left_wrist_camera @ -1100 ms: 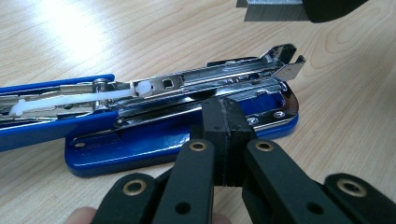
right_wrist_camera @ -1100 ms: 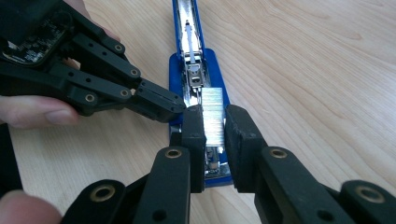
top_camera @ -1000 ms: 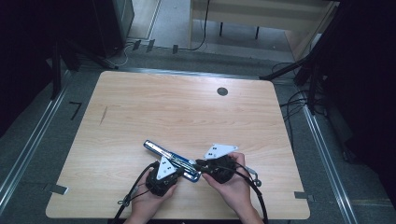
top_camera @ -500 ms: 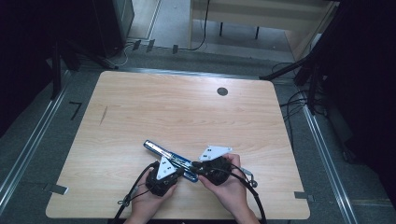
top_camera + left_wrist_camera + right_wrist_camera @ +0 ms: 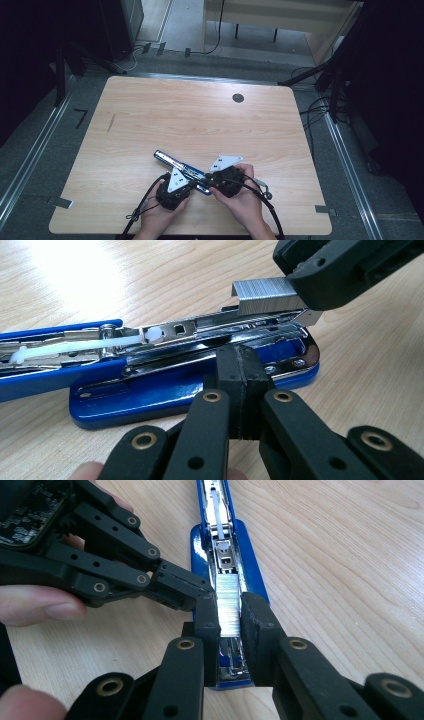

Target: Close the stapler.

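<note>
A blue stapler (image 5: 172,163) lies opened flat on the wooden table near its front edge, its chrome magazine (image 5: 200,337) facing up. My right gripper (image 5: 230,615) is shut on a strip of silver staples (image 5: 229,605) and holds it just over the front end of the magazine. From the left gripper view the staples (image 5: 262,292) hang right above the channel. My left gripper (image 5: 245,385) is shut, with its tips pressed against the side of the stapler's blue base (image 5: 150,400). In the high view the left gripper (image 5: 192,184) and the right gripper (image 5: 207,181) meet at the stapler's near end.
The table (image 5: 200,125) has a round dark cable hole (image 5: 238,98) at the back right and a thin dark mark (image 5: 110,122) on the left. Both hands rest at the front edge, with cables (image 5: 270,215) trailing off it. Metal floor rails run along both sides.
The right gripper has edged slightly left with the staple strip, closer over the stapler. The stapler and the left gripper stay where they were.
</note>
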Motion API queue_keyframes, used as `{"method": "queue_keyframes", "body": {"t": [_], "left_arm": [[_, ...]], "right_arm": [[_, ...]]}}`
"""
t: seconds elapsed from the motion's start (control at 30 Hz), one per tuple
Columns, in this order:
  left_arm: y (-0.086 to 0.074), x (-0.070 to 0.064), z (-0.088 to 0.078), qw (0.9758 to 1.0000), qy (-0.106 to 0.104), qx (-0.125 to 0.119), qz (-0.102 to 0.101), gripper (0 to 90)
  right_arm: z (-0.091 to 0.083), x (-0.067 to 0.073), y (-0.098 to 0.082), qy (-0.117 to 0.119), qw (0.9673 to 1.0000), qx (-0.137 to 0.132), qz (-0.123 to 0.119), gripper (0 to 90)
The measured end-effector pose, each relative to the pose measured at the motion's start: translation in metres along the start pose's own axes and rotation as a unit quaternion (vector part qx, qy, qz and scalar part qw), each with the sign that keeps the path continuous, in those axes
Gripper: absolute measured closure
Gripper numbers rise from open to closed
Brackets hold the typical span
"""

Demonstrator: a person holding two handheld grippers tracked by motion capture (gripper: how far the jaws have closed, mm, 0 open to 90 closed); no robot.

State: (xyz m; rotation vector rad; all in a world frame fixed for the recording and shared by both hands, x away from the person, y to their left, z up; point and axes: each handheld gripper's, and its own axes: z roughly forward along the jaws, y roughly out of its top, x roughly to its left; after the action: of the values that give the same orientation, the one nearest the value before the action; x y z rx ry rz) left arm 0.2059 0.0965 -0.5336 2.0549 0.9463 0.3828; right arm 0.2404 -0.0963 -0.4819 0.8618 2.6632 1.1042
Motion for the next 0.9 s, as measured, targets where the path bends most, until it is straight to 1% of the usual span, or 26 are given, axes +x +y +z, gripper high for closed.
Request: {"method": "queue_keyframes", "body": {"t": [0.13,0.17,0.3,0.33,0.57,0.63,0.9], "left_arm": [[0.000,0.000,0.000,1.0000,0.000,0.000,0.000,90.0],[0.000,0.000,0.000,1.0000,0.000,0.001,0.001,90.0],[0.000,0.000,0.000,1.0000,0.001,0.000,0.001,90.0],[0.000,0.000,0.000,1.0000,0.001,0.000,0.001,90.0],[0.000,0.000,0.000,1.0000,0.001,0.001,0.002,90.0],[0.000,0.000,0.000,1.0000,0.001,0.001,0.002,90.0],[0.000,0.000,0.000,1.0000,0.001,0.001,0.002,90.0]], "right_arm": [[0.001,-0.002,0.002,0.005,0.9999,0.008,0.003,80.0],[0.002,-0.003,0.002,0.007,0.9999,0.008,-0.005,80.0],[0.004,-0.003,0.004,0.004,0.9997,0.020,-0.012,80.0],[0.005,-0.002,0.004,0.003,0.9997,0.024,-0.008,80.0],[0.008,-0.005,0.006,-0.002,0.9995,0.030,-0.009,80.0],[0.008,-0.005,0.006,0.002,0.9994,0.033,-0.005,80.0],[0.010,-0.006,0.006,0.002,0.9991,0.040,-0.009,80.0]]}}
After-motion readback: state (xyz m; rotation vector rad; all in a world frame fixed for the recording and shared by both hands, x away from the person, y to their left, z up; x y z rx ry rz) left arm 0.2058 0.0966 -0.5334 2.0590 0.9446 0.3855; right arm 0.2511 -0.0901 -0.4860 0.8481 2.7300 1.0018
